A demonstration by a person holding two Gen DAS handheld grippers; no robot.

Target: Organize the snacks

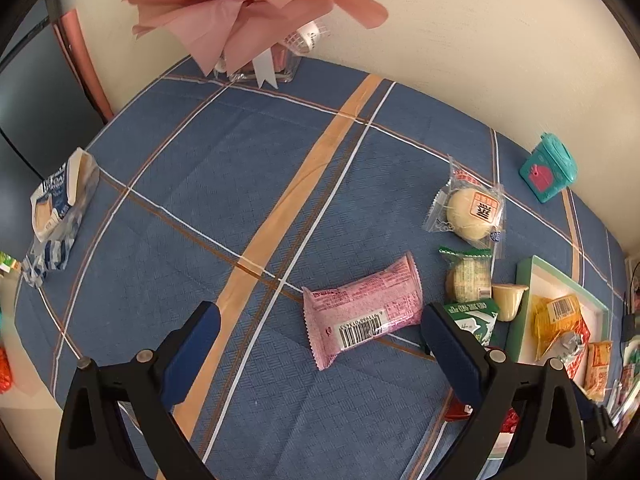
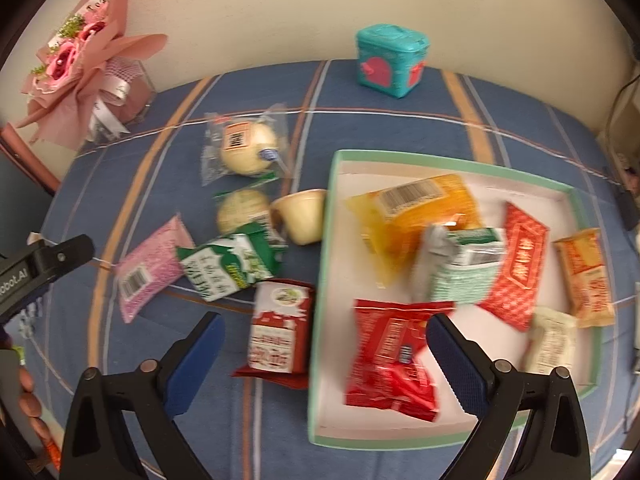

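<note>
A green-rimmed white tray (image 2: 332,216) holds several snack packets, among them a red one (image 2: 390,364) and an orange one (image 2: 416,208). Left of it on the blue cloth lie a red-and-white packet (image 2: 276,332), a green-and-white packet (image 2: 228,264), a pink packet (image 2: 148,268), two round cakes (image 2: 244,148) and a small cup (image 2: 300,216). My right gripper (image 2: 324,360) is open above the tray's left wall. My left gripper (image 1: 320,356) is open just before the pink packet (image 1: 360,312). The tray (image 1: 524,308) shows at right.
A pink bouquet in a glass vase (image 1: 256,12) stands at the back by the wall. A teal box (image 2: 390,60) stands at the back edge. A blue-and-white bag (image 1: 60,204) lies at the far left. The blue checked cloth (image 1: 240,168) covers the table.
</note>
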